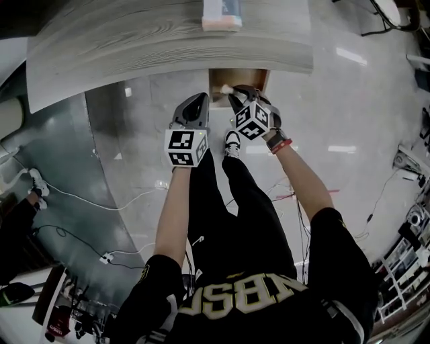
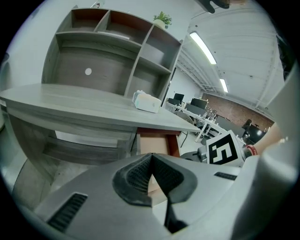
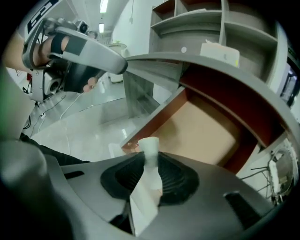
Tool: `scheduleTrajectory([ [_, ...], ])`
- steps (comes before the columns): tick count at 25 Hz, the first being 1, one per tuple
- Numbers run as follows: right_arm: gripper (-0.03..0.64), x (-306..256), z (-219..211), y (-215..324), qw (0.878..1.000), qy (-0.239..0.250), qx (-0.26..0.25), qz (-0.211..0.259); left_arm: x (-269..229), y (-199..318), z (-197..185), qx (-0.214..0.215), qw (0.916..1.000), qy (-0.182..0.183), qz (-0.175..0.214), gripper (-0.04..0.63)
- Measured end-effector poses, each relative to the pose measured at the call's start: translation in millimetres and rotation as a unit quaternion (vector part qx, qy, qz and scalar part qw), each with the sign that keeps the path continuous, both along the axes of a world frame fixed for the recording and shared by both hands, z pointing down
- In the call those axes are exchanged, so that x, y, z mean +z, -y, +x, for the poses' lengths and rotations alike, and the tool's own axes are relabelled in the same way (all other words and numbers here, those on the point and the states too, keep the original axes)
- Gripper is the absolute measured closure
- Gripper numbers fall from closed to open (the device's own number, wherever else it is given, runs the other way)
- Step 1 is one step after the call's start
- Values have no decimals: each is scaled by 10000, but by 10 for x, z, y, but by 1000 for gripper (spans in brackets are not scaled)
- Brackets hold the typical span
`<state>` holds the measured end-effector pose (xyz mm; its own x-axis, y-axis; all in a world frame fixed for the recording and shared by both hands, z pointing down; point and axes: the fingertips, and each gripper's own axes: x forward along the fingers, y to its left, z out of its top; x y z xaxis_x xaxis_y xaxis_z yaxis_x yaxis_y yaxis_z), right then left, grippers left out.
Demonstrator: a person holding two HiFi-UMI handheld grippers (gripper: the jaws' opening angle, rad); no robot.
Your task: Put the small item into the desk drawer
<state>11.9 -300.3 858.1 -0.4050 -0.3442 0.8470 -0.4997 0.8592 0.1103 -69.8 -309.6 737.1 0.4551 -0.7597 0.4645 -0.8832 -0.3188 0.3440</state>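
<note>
right gripper (image 3: pixel 151 161) has its fingers clamped on the small item (image 3: pixel 150 146), a white thing poking up past the tips. it's right at the front edge of the open drawer (image 3: pixel 202 130), which fills the middle right of the right gripper view, under the table (image 1: pixel 134 40). left gripper (image 2: pixel 152 159) fingers are pressed together with nothing between them, just left of the right one in the head view. a white box (image 1: pixel 222 17) sits on the table at the top of that frame.

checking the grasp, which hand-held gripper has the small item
The right hand-held gripper: a white item is pinched in its jaws; the left hand-held gripper is shut and empty.
</note>
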Motion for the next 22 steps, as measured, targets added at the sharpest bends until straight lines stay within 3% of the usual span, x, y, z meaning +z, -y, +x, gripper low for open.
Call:
scheduleTrajectory([
  [12,514,586,153,-11,9976,-553,-201,-374,258,-27,2,-81,9998,-7,-172,581],
  [22,506,580,171,-15,9962,-494,65,-717,192,-126,-43,-215,9995,14,-245,581],
])
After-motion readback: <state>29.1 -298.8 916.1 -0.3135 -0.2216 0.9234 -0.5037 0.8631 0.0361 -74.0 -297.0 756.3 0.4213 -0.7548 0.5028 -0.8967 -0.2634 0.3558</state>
